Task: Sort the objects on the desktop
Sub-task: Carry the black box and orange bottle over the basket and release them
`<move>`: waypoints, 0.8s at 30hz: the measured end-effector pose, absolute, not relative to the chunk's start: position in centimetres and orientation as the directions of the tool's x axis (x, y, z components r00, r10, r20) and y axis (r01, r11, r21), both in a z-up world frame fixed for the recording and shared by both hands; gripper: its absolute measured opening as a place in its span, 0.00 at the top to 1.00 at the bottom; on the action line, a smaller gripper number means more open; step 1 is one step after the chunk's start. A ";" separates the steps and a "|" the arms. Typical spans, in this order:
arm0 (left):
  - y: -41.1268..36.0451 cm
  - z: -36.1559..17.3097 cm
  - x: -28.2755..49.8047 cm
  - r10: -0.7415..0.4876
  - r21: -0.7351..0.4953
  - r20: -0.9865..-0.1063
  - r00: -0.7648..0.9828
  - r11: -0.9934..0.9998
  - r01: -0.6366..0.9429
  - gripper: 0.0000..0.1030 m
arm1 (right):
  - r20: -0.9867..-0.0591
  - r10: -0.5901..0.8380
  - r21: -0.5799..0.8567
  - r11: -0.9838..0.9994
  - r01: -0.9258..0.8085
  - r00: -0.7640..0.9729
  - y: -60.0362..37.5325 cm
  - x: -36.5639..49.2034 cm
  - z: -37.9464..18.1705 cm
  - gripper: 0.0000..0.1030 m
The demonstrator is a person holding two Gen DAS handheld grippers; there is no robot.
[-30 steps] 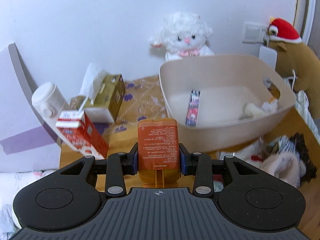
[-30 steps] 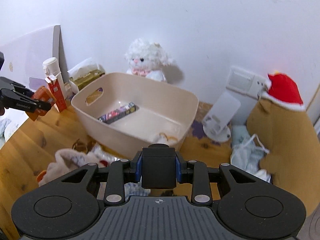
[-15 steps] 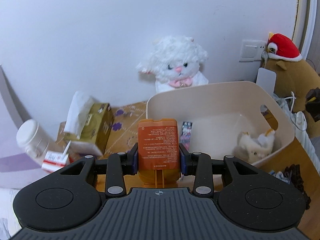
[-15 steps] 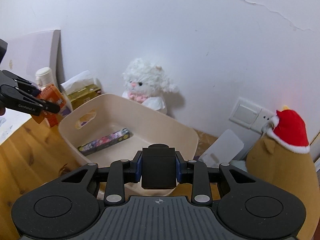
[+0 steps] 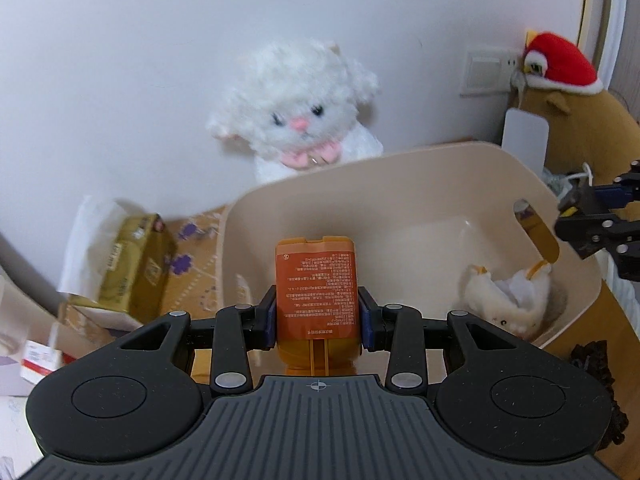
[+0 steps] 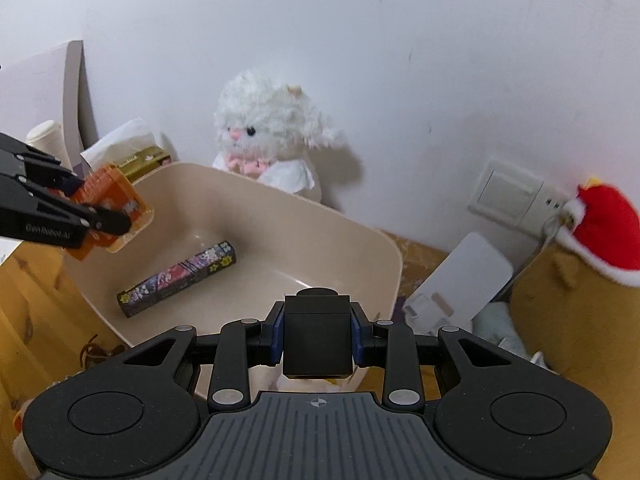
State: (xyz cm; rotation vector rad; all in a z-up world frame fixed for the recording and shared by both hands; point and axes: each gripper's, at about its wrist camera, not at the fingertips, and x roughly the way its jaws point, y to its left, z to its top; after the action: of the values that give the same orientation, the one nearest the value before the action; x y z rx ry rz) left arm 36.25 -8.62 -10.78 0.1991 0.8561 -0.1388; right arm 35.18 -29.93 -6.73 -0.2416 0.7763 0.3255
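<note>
Both carries had reached the drop stage. The left gripper (image 5: 319, 316) pinched a flat orange plastic packet (image 5: 316, 292) above the near-left rim of the beige plastic tub (image 6: 356, 232); the right gripper (image 6: 318, 338) clamped a black cube-shaped block (image 6: 318, 334) above its near-right rim. Next, I judged, each needed clearing the wall inward before releasing; the tub's middle lay free beside the dark printed carton (image 6: 178, 278).

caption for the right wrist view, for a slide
Right gripper carries a black cube toward the beige bin.
</note>
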 end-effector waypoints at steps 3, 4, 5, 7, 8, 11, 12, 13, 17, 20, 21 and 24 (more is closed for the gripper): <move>-9.4 -12.0 36.9 -0.036 0.130 -0.781 0.624 0.967 0.220 0.63 | -0.738 0.193 -0.086 0.924 -0.373 0.646 -29.7 36.0 -8.1 0.71; -9.7 -12.4 37.0 -0.031 0.138 -0.787 0.617 0.965 0.224 0.63 | -0.745 0.187 -0.090 0.923 -0.374 0.641 -29.6 36.2 -8.6 0.71; -9.9 -12.9 37.1 -0.029 0.141 -0.793 0.608 0.963 0.229 0.63 | -0.751 0.179 -0.095 0.923 -0.372 0.635 -29.4 36.4 -9.0 0.71; -10.1 -13.6 37.2 -0.028 0.138 -0.805 0.593 0.962 0.234 0.63 | -0.761 0.156 -0.117 0.922 -0.369 0.630 -29.1 36.8 -9.6 0.71; -10.2 -13.9 37.3 -0.027 0.139 -0.810 0.585 0.961 0.237 0.63 | -0.763 0.140 -0.133 0.921 -0.365 0.631 -28.9 36.9 -9.9 0.71; -10.6 -14.9 37.4 -0.019 0.148 -0.826 0.563 0.957 0.249 0.63 | -0.773 0.124 -0.126 0.931 -0.342 0.622 -28.6 37.2 -10.5 0.71; -10.6 -15.2 37.5 -0.015 0.149 -0.831 0.556 0.957 0.249 0.63 | -0.776 0.119 -0.127 0.933 -0.337 0.620 -28.6 37.4 -10.7 0.71; -10.6 -15.5 37.5 -0.009 0.150 -0.836 0.549 0.958 0.245 0.63 | -0.778 0.114 -0.130 0.933 -0.336 0.617 -28.5 37.4 -10.9 0.71; -10.4 -16.3 37.7 0.000 0.137 -0.854 0.521 0.965 0.224 0.63 | -0.790 0.102 -0.150 0.924 -0.352 0.604 -27.9 37.8 -11.7 0.71; -10.4 -16.4 37.5 0.009 0.151 -0.850 0.527 0.962 0.227 0.63 | -0.796 0.093 -0.156 0.923 -0.352 0.598 -27.7 37.8 -12.0 0.71; -10.4 -16.4 37.4 0.012 0.155 -0.849 0.529 0.961 0.228 0.63 | -0.796 0.091 -0.158 0.923 -0.350 0.598 -27.7 37.7 -12.1 0.71; -10.5 -15.9 37.3 0.002 0.149 -0.838 0.546 0.963 0.225 0.62 | -0.793 0.079 -0.173 0.921 -0.348 0.604 -27.7 37.7 -12.1 0.62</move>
State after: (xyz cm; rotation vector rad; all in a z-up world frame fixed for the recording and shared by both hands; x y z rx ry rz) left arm 37.26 -10.49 -15.95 0.2512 0.9866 -0.1341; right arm 37.65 -27.65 -12.08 -0.3273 0.8916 0.2524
